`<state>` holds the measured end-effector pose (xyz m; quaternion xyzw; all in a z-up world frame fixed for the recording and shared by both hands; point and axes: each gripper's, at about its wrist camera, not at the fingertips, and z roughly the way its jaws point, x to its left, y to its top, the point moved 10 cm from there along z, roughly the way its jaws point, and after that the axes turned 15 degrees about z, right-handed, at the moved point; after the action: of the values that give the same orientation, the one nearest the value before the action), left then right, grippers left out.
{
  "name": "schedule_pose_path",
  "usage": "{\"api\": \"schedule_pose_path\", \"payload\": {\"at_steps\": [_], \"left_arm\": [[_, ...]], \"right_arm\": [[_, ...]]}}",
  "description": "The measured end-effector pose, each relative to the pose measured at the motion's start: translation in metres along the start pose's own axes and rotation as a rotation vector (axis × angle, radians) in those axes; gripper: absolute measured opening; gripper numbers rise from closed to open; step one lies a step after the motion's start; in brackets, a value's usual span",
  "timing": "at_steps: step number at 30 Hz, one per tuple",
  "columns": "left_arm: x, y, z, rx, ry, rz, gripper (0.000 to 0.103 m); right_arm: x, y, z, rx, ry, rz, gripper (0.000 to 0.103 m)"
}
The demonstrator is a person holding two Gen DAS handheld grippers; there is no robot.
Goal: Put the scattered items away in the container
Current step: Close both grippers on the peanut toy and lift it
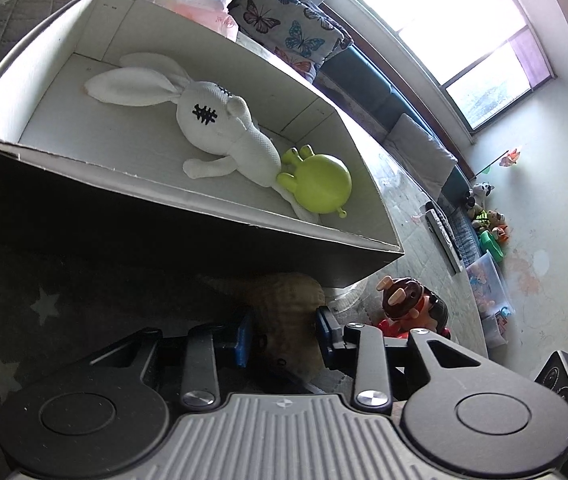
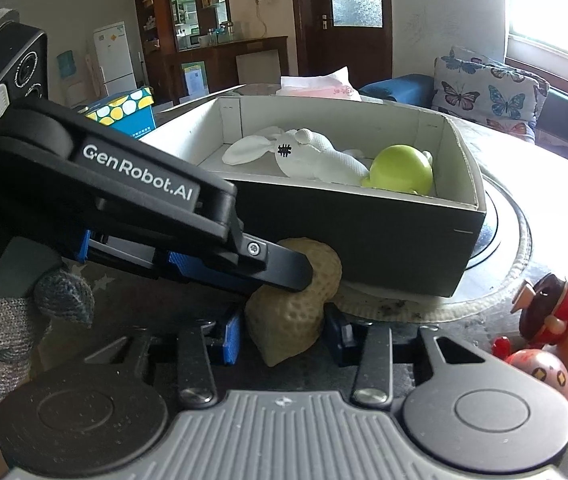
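Observation:
A tan peanut-shaped toy (image 1: 288, 296) lies on the dark tabletop against the front wall of the open cardboard box (image 1: 187, 184). My left gripper (image 1: 284, 332) has its blue pads pressed on both sides of the toy. In the right wrist view the left gripper's black finger (image 2: 284, 264) lies across the far lobe of the peanut toy (image 2: 288, 320). My right gripper (image 2: 284, 340) is shut on the near lobe. Inside the box (image 2: 364, 232) lie a white plush rabbit (image 2: 324, 156) and a lime green round toy (image 2: 404, 172).
A pirate-like figurine (image 2: 556, 312) and a red round toy (image 2: 540, 372) stand on the table to the right. A gloved hand (image 2: 3, 340) holds the left gripper. Behind the box are a butterfly cushion (image 2: 488, 88) and a dotted blue carton (image 2: 123, 110).

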<state>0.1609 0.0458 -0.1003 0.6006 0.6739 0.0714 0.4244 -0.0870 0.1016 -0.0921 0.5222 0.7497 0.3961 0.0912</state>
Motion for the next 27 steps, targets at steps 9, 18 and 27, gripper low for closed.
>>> {"api": "schedule_pose_path", "payload": {"at_steps": [9,18,27], "left_arm": [[-0.018,0.001,-0.023,-0.038,-0.021,0.037,0.034],[-0.035,0.049,-0.055,-0.156,-0.018,0.087,0.034],[-0.016,0.102,-0.035,-0.177,-0.003,0.083,0.034]], "right_arm": [[0.008,0.002,-0.025,-0.039,0.005,-0.012,0.041],[0.026,0.051,-0.049,-0.146,0.023,-0.066,0.041],[0.024,0.101,-0.017,-0.138,0.011,-0.086,0.041]]}}
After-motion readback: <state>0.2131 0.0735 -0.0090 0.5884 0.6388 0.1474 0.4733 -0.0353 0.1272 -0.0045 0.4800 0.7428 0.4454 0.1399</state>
